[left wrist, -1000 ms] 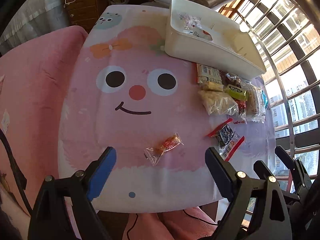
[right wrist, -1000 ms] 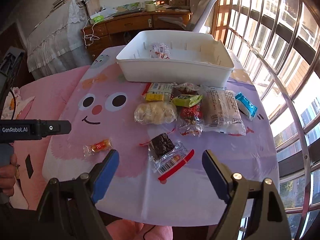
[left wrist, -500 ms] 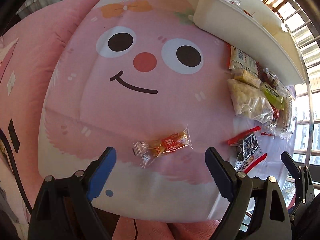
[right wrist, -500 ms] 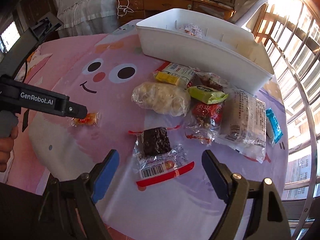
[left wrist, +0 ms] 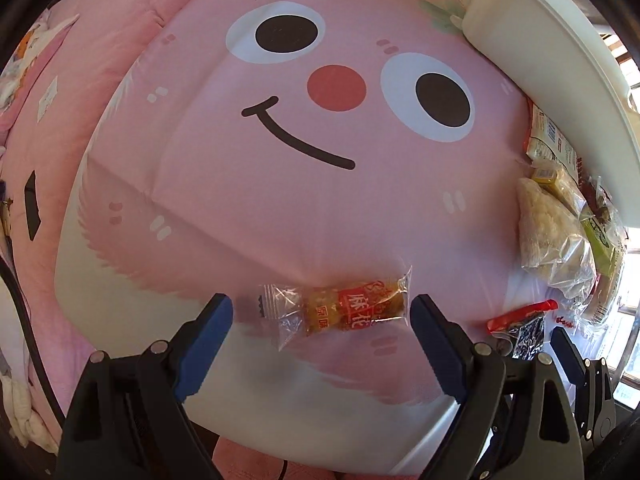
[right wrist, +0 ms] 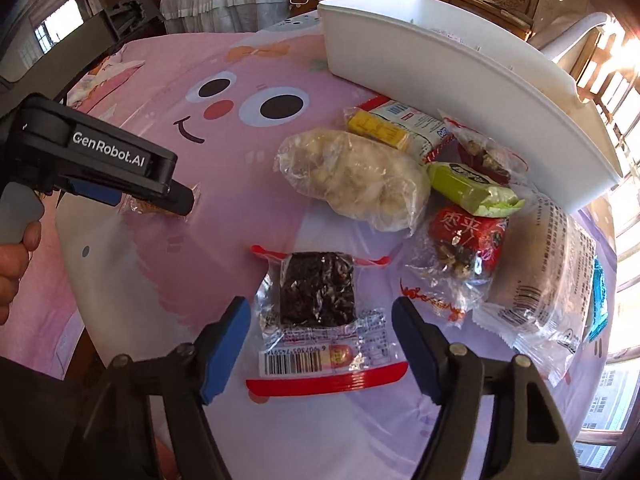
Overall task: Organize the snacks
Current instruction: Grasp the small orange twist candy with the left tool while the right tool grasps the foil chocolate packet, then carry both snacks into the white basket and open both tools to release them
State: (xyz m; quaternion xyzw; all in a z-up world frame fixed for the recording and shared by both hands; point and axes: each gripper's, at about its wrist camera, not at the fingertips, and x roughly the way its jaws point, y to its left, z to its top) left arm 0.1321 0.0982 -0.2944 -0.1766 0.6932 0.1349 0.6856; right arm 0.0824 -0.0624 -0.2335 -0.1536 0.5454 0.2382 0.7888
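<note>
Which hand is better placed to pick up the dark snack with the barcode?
The right. The right gripper already straddles the dark snack, its jaws just closing around it without touching yet. The left gripper is open around the orange candy instead.

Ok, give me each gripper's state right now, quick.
Left gripper: open, straddling the orange snack packet, not gripping.
Right gripper: open, jaws just closing around the dark snack packet, pads not touching yet.
</note>
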